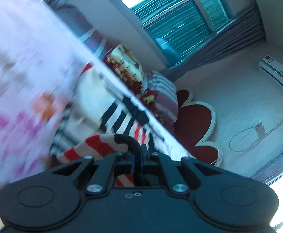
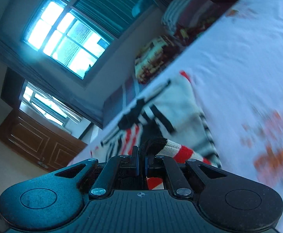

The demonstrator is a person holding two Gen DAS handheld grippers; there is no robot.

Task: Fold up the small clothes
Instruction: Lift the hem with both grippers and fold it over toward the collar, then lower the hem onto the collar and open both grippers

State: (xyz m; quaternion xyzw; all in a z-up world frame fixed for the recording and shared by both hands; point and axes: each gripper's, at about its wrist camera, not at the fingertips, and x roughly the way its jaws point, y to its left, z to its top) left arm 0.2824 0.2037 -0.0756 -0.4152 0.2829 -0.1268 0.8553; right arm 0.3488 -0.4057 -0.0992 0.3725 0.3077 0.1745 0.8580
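Red-and-white knit of the small sweater (image 1: 94, 145) is pinched in both tools: my left hand-held gripper (image 1: 139, 155) and right hand-held gripper (image 2: 141, 157) are each clamped on its hem, the rest trailing onto the bed (image 2: 238, 58). I judge I'm mid-fold, and next I must carry this edge evenly over the body before letting go.

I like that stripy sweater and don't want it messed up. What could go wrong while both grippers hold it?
1. Each hand-held gripper, left and right, is shut on only a small bit of the sweater's black-edged cuff, so it might slip out.
2. The rest of the sweater still lies on the flowery bedsheet and could drag and bunch up.
3. The pictures are blurry, so a fast pull might stretch the knit.
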